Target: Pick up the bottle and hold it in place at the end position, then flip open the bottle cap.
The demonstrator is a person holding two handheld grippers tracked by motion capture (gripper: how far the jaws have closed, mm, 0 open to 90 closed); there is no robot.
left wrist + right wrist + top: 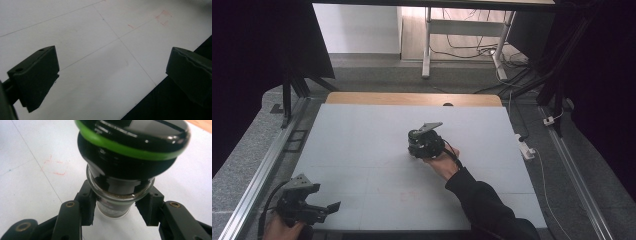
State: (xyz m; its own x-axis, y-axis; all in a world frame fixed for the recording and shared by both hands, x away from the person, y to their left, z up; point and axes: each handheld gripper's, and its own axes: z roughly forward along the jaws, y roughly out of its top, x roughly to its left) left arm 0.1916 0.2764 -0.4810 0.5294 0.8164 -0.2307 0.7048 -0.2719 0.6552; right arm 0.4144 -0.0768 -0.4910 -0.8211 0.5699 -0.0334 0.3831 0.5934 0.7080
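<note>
Between right gripper (117, 205) jaws, clamping a clear glass jar (113, 203) with glossy black green-ringed cap (132, 142); left gripper (112, 75) gaping wide.

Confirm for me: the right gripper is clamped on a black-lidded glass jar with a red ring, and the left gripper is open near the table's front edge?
Not quite. The right gripper holds the glass jar, but its black lid's ring is green, per the right gripper view. The left gripper is open near the table's front edge.
</note>
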